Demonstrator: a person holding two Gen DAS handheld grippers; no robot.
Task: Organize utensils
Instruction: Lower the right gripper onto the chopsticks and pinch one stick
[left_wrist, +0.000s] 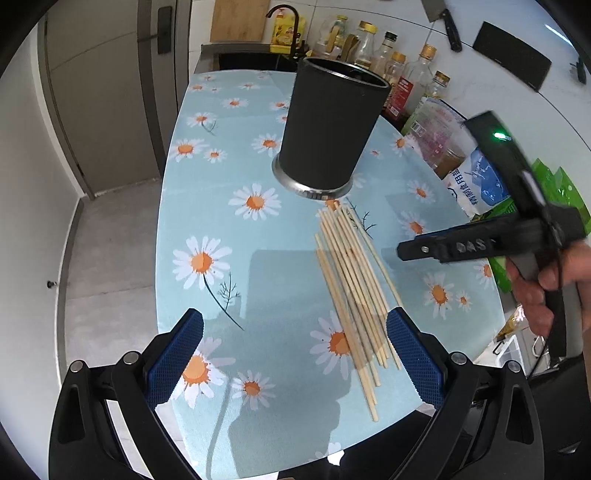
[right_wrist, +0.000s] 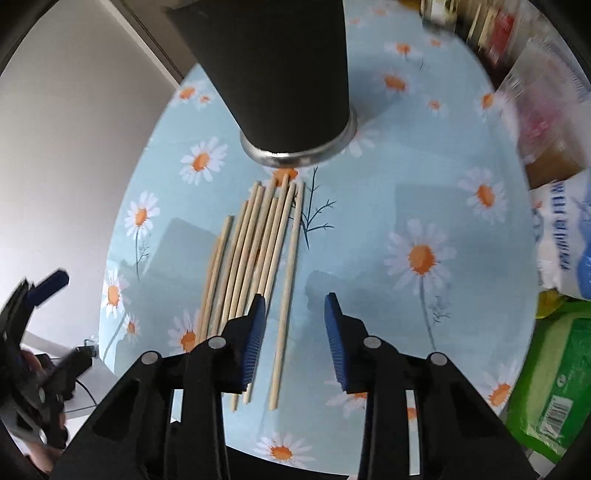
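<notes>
Our right gripper (right_wrist: 294, 317), jaws partly open w/ nothing gripped, straddles the outermost chopstick (right_wrist: 287, 280); its long axis points toward the holder (right_wrist: 280, 74). Left gripper (left_wrist: 295, 354) wide open.

Wide-open left gripper (left_wrist: 295, 354) hovers over chopsticks (left_wrist: 351, 291) lying near the black holder (left_wrist: 332, 129).

Black holder (right_wrist: 273, 74) top cut off by frame edge, bottles (right_wrist: 491, 33) blurred — labels unreadable, chopsticks (right_wrist: 255, 258) lower ends hidden behind right claw (right_wrist: 294, 314)

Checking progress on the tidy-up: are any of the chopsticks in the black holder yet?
No, the chopsticks all lie on the table beside the black holder.
</notes>
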